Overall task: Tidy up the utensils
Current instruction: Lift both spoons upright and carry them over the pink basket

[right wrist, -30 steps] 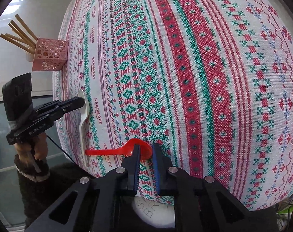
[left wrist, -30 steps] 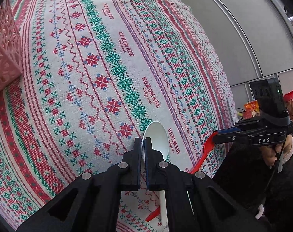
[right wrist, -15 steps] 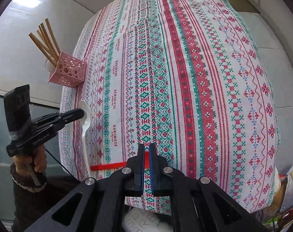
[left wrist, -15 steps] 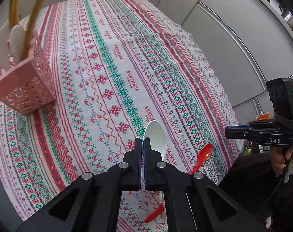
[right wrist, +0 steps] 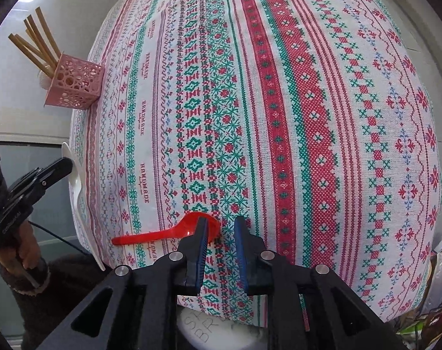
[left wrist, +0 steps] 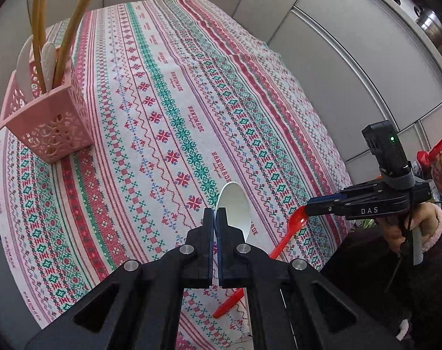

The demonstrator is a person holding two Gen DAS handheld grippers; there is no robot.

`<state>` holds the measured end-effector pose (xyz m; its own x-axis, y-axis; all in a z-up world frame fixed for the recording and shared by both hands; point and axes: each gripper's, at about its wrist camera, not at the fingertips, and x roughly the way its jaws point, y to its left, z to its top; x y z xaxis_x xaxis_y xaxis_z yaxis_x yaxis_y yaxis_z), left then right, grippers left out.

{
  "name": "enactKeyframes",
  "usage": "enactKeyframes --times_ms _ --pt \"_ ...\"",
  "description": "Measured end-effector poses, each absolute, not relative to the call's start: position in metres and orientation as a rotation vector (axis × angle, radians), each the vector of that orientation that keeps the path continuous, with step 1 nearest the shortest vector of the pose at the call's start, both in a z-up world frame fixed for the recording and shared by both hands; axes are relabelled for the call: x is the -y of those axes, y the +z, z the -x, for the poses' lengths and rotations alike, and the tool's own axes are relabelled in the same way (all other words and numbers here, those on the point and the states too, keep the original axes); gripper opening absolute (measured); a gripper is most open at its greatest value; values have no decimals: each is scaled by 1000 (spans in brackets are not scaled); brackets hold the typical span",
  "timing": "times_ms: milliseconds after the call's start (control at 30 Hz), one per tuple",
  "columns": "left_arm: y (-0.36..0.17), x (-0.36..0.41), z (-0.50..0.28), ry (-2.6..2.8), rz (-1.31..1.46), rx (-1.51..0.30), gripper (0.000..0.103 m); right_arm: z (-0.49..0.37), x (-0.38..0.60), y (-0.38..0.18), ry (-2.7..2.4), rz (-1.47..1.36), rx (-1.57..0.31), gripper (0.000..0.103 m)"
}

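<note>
White spoon (left wrist: 235, 207) in left tool (left wrist: 214, 218), "DAS" on right tool (left wrist: 322, 205)

Count: one red plastic spoon (right wrist: 174, 231), one white plastic spoon (left wrist: 234, 207), one pink perforated square holder (left wrist: 50, 116), two black grippers (left wrist: 215, 221) (right wrist: 220, 234).

Colours and patterns

A red spoon (right wrist: 165, 232), white spoon (left wrist: 235, 207), pink lattice holder (left wrist: 46, 116) and red-green cross-stitch striped tablecloth (right wrist: 279, 116) are shown.

Right gripper (right wrist: 220, 227) jaws apart, over red spoon (right wrist: 174, 231) bowl on patterned tablecloth (right wrist: 279, 116), handle pointing to 9 o'clock. Left gripper (right wrist: 56, 167) at 9 o'clock clamps white spoon (right wrist: 75, 186). Pink basket (right wrist: 75, 84) with wooden sticks (right wrist: 34, 40) at 10 o'clock.
</note>
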<state>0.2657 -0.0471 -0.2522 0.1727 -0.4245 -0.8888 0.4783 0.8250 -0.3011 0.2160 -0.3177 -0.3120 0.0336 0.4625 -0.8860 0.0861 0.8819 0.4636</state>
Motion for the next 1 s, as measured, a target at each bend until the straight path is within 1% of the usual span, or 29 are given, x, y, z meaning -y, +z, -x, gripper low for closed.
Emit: enactKeyframes --times_ms 167,233,267,367,467,633,867,1000 --pt "-252 46 -265 -637 -50 -1247 1 -217 312 -312 328 -403 -1511 19" --pt "-253 46 -265 -634 -48 -1250 1 -217 306 -311 333 -372 -1506 16" --pt "-253 45 -265 -631 -46 -1251 1 -217 303 -312 337 -359 -1507 12" --pt "-251 44 -265 -624 -42 -1249 1 -217 296 -315 353 -362 -1516 7" --pt "-247 41 -265 -612 -40 -1234 1 -215 297 -311 373 -387 -1499 5" --pt "-228 33 -262 -561 -38 -1159 1 -208 290 -284 395 -358 -1415 4" --pt "-191 19 -257 -455 -42 -1004 1 -202 268 -230 411 -242 -1263 3" --pt "-170 6 -257 -399 -17 -928 1 -206 261 -204 406 -195 -1211 3"
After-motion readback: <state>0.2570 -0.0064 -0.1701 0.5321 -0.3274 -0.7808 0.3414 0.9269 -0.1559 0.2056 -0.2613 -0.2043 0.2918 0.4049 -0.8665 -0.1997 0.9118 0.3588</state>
